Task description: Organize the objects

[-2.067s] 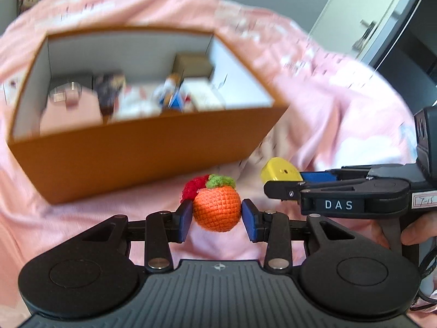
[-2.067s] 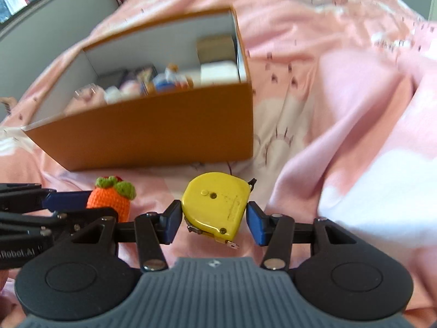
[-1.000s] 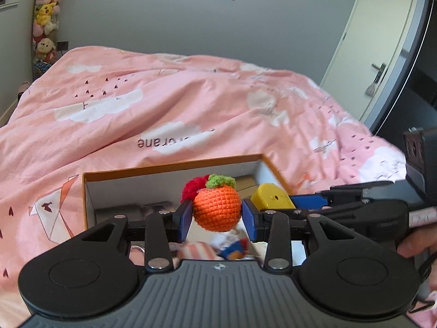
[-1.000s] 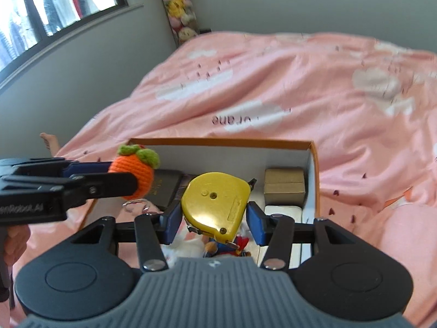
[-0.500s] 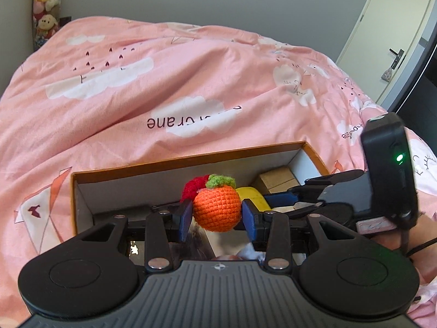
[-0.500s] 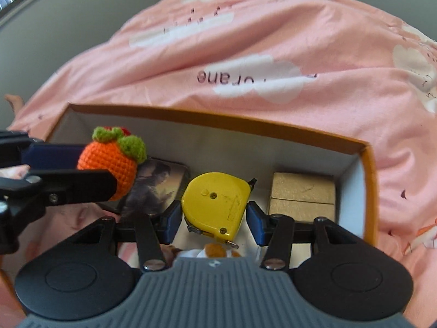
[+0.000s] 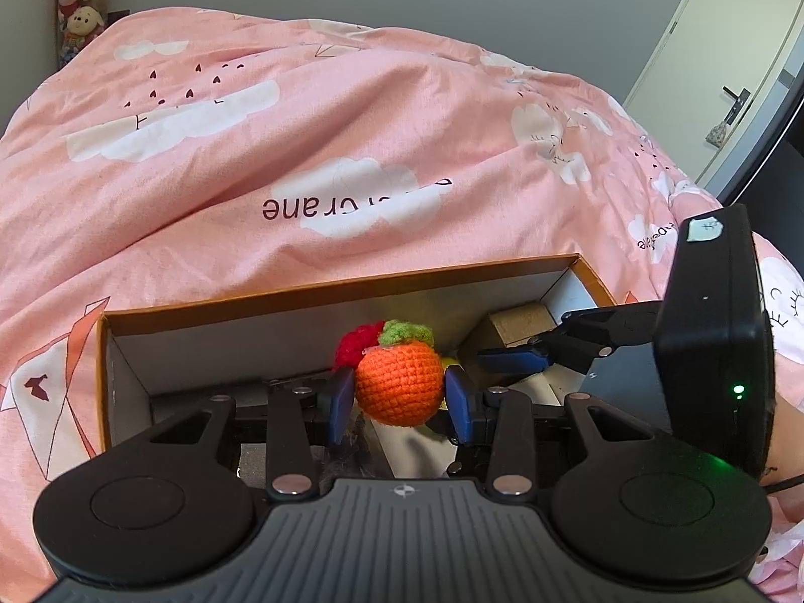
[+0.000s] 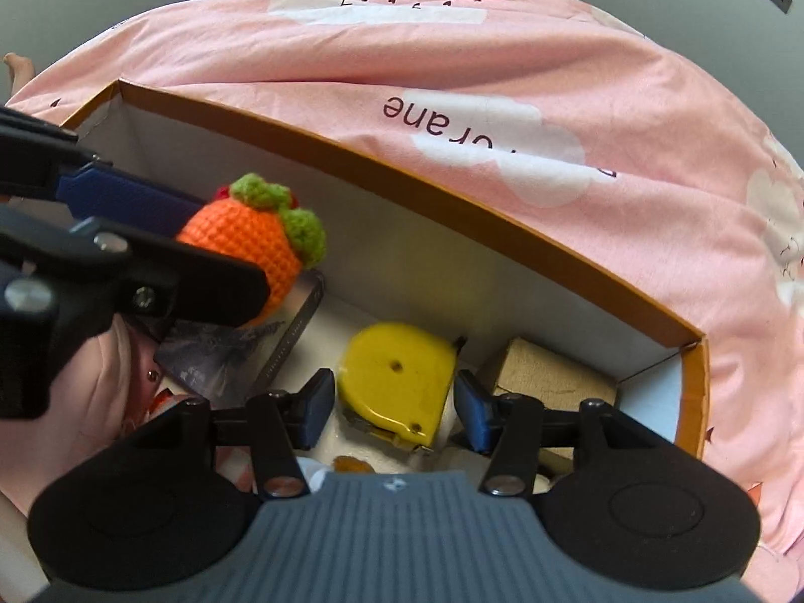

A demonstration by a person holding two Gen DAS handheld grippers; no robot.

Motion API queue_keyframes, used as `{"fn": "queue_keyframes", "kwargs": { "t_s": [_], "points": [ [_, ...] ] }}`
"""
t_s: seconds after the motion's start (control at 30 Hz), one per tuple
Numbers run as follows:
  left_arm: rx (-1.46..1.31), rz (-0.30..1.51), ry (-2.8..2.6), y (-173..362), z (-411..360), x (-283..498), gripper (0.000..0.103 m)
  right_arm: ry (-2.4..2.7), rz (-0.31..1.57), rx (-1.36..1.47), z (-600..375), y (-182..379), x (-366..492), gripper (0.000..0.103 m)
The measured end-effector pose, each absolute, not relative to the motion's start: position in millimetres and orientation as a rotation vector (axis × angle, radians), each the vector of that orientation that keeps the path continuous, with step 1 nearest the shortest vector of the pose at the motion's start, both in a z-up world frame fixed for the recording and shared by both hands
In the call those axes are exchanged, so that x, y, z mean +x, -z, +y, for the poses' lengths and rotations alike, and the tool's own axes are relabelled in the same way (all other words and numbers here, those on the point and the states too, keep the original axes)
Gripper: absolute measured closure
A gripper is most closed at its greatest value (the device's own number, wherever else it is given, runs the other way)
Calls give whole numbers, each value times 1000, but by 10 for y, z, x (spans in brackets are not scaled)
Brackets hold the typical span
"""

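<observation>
The placing step is judged to be in hand: over the orange box (image 8: 527,256) a crocheted orange (image 7: 399,384) is clamped in the left gripper (image 7: 400,399), a yellow tape measure (image 8: 397,382) in the right gripper (image 8: 394,404). Next, lowering and release are called for — the crochet soft, the tape measure hard-cased and scuffed.

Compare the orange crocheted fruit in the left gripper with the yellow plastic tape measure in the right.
The orange crocheted fruit is round, soft yarn with green leaves; the yellow plastic tape measure is flat-sided, hard and smooth. Both are clamped between blue pads over the open orange cardboard box.
</observation>
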State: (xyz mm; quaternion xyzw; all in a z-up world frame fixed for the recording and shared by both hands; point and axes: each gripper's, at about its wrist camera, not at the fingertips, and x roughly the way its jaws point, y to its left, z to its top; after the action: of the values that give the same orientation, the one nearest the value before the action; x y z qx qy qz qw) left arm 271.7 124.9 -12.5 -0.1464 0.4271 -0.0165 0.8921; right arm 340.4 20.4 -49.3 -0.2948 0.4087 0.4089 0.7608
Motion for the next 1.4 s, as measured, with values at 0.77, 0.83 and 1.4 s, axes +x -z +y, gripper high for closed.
{"fn": "queue_keyframes", "kwargs": {
  "t_s": [0.77, 0.83, 1.4],
  "points": [
    [-399, 1050, 34, 393, 1105, 2874, 58, -863, 848, -424, -501, -15, 3351, 48],
    [-394, 1051, 24, 394, 1094, 2868, 58, -861, 855, -414, -526, -12, 3342, 48],
    [-249, 895, -83, -202, 896, 2403, 31, -857, 874, -331, -884, -212, 3087, 30]
  ]
}}
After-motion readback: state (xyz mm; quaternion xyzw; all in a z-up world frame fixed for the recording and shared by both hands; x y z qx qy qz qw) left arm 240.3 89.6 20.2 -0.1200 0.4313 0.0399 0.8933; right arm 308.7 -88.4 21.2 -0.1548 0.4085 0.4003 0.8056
